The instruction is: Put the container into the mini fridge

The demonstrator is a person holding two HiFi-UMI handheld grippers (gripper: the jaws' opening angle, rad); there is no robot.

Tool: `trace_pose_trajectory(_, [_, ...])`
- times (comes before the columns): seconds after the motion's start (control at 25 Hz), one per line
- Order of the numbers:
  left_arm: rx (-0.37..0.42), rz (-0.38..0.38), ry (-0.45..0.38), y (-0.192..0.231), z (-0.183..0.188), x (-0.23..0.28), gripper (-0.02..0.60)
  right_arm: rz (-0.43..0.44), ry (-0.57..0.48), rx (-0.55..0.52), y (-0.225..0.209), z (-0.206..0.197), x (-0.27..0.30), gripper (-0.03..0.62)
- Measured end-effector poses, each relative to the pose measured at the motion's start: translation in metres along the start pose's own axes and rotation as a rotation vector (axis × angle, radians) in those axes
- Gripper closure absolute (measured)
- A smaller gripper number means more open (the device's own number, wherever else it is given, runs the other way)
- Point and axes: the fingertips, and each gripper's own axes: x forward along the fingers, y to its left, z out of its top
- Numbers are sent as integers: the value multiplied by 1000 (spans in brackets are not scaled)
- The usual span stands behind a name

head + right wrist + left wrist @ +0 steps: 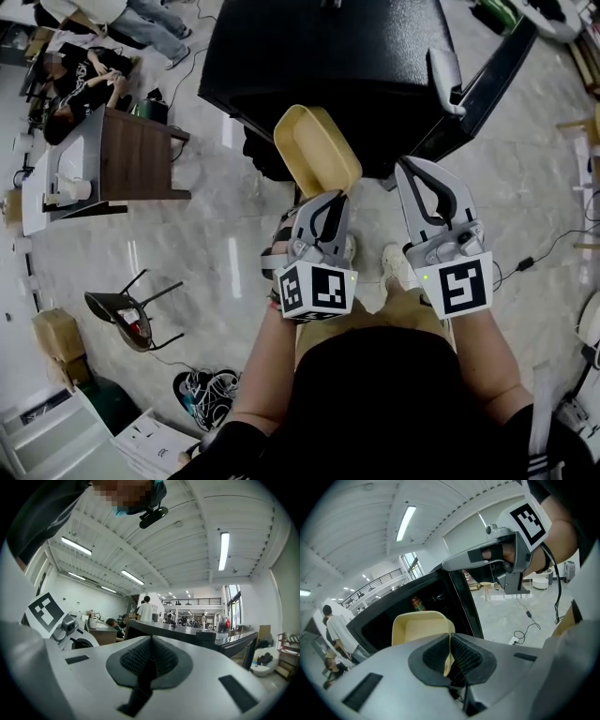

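A cream-yellow open container [315, 148] hangs in front of the black mini fridge [328, 56], whose door [487, 70] stands open to the right. My left gripper [330, 201] is shut on the container's near rim; in the left gripper view the rim [449, 651] is pinched between the dark pads and the container [417, 626] faces the fridge's dark inside [401, 604]. My right gripper [413, 171] is held beside it on the right, shut with nothing between its jaws [151, 641]. A red can [417, 603] stands inside the fridge.
A wooden desk [131, 159] with people around it stands at the left. A dark chair [127, 314] and a bag [206, 394] are on the marble floor lower left. Cables [539, 258] trail on the right. The fridge door handle [446, 80] juts out near my right gripper.
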Motion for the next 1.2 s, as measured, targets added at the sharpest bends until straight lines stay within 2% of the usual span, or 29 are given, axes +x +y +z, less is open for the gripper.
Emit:
trace_pose_trajectory(0.52, [61,-137,0,16,-35,46,554,-118,69,11,1,-31,25,557])
trace_pose_trajectory(0.84, [127,-205,5,21,-48,84,553,-182,102,16,-7,-42,36,558])
trace_pose_trajectory(1.2, [192,-297,30,18,-68,108,553,-219,130,6,-2,-46,49,559])
